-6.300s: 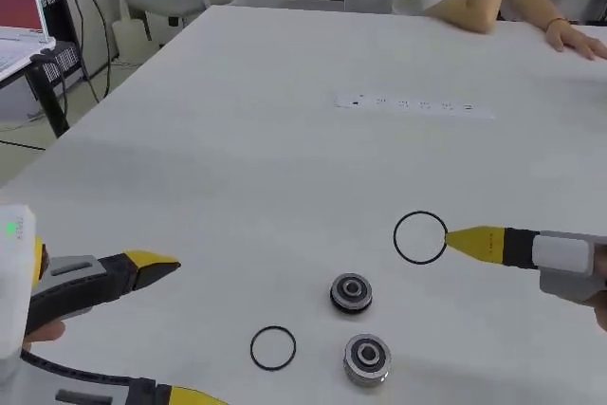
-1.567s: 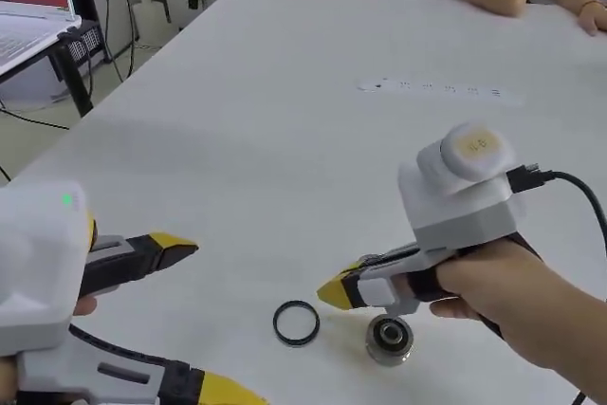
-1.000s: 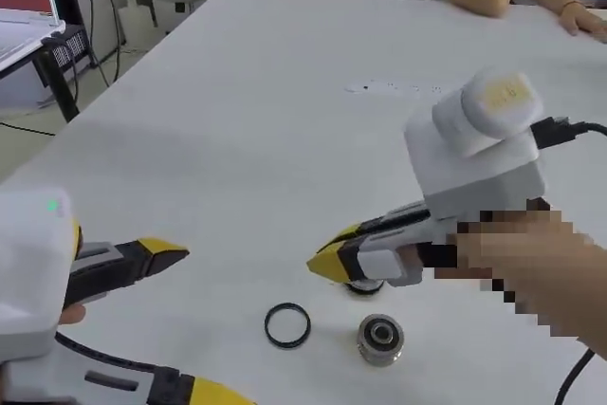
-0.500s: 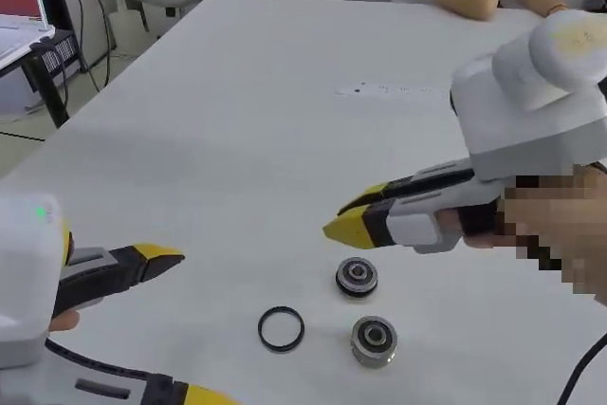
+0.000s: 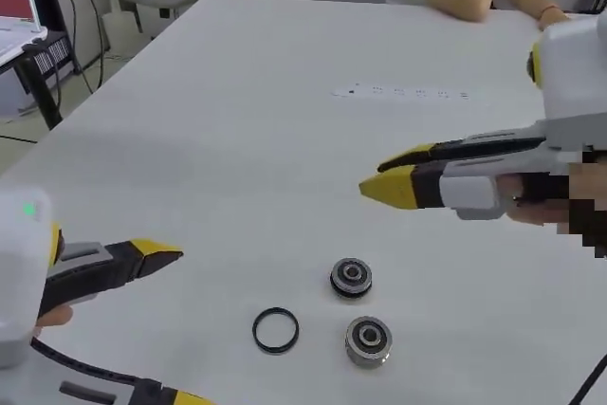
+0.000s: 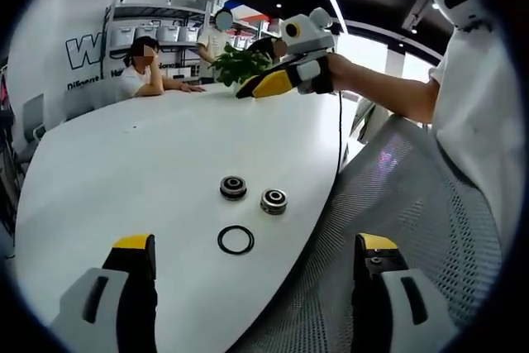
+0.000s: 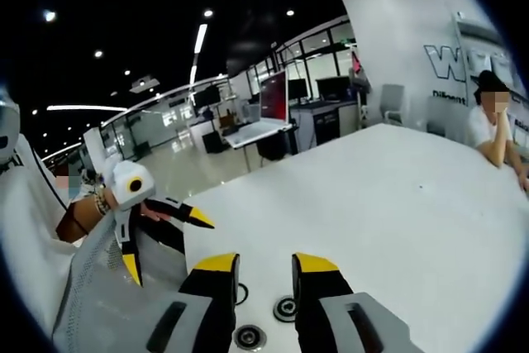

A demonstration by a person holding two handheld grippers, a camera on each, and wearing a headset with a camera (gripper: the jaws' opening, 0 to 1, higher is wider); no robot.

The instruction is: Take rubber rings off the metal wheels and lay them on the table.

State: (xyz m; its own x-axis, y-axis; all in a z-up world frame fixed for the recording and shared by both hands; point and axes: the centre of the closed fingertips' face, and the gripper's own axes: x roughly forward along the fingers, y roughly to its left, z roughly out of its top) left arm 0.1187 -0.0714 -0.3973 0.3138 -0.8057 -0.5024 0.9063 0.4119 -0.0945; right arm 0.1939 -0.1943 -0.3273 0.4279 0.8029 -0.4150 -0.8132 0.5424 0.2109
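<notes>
A black rubber ring (image 5: 275,330) lies on the white worktop (image 5: 237,139). The round metal wheel (image 5: 351,277) at its 2 o'clock seems to wear another. The right tool (image 5: 375,177), slightly parted and empty, should pinch that next.

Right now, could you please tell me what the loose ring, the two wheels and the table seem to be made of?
Ring: thin, matt black, probably rubber. Near wheel: shiny silver-grey, likely metal. Far wheel: same gleam, with a dark band around it, perhaps rubber. Table: smooth matt white, maybe laminate.

Bright, even light (fisheye-warped edges)
</notes>
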